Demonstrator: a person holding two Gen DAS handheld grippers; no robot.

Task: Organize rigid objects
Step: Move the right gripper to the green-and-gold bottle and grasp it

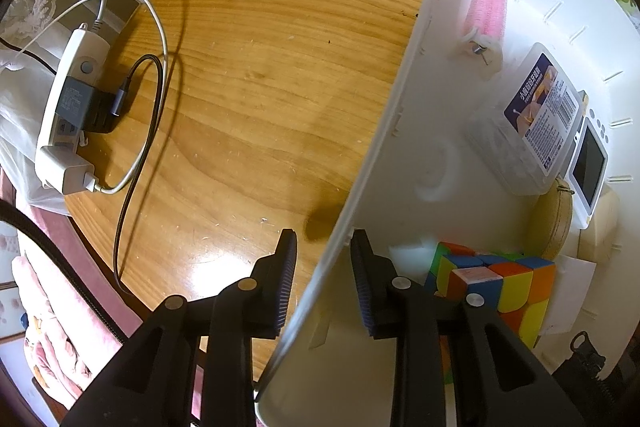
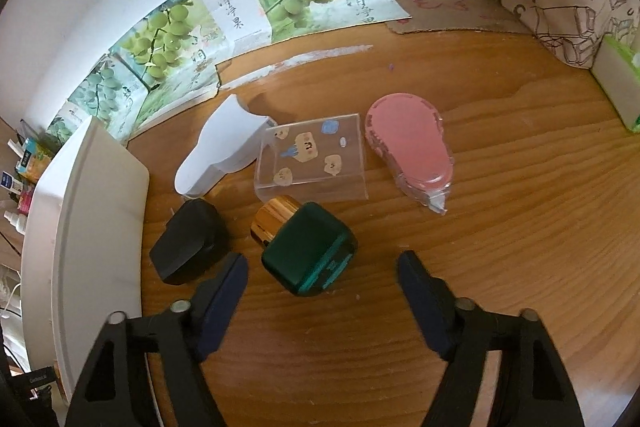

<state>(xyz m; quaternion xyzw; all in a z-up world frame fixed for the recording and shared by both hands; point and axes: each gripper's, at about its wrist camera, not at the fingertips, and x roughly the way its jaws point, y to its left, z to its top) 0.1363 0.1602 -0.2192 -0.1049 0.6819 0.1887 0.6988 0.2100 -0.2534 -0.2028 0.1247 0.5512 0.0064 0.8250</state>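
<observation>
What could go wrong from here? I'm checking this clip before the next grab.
1. The open right gripper faces the green bottle, which lies tilted with the black case close by; a finger may nudge that case.
2. The left gripper straddles the white bin's wall without clamping; the bin could slide or tip.

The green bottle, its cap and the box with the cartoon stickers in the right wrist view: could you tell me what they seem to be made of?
Green bottle: dark green glass or glossy plastic; its edges catch light, and the look leaves it open.
Cap: gold, mirror-like streaks suggest metal or metallised plastic.
Sticker box: clear hard plastic, probably acrylic; the table shows through.
</observation>
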